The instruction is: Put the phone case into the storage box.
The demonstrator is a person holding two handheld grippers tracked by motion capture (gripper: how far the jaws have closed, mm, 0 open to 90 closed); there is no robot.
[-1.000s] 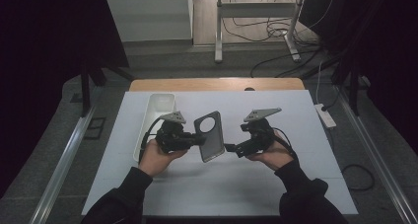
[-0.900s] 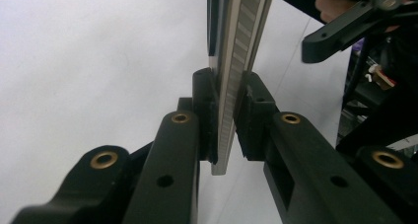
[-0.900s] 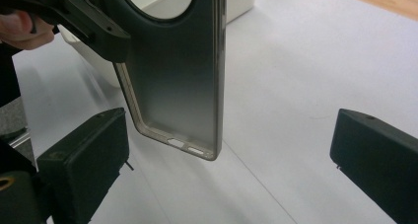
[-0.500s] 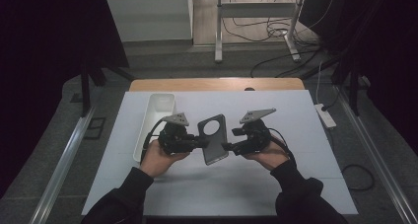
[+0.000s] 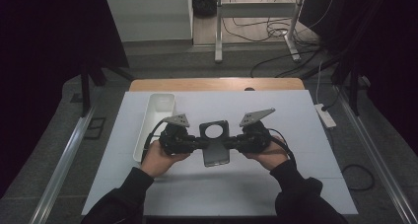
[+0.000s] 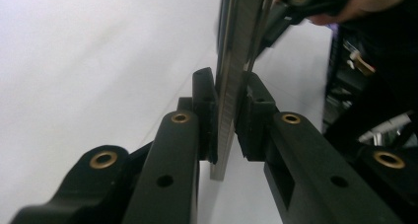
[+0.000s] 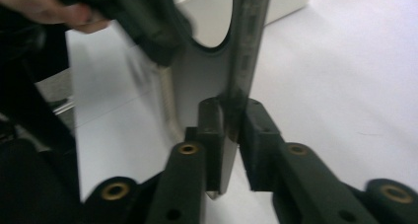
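A flat grey phone case [image 5: 215,144] with a round hole near its top is held above the white table between both grippers. My left gripper [image 5: 201,143] is shut on its left edge. My right gripper [image 5: 229,142] is shut on its right edge. In the left gripper view the case [image 6: 236,61] stands edge-on, pinched between the jaws of the left gripper [image 6: 229,120]. In the right gripper view the case [image 7: 246,46] is clamped the same way by the right gripper [image 7: 229,130], and the other gripper [image 7: 143,17] grips the far edge.
A long white tray [image 5: 156,116] lies on the table left of the left hand. The white table top [image 5: 296,135] spreads wide around both hands. A power strip [image 5: 325,114] sits off the right edge, with cables on the floor behind.
The right gripper has moved in to the case's right edge. The case has turned from tilted to square with the table and sits a little farther right.
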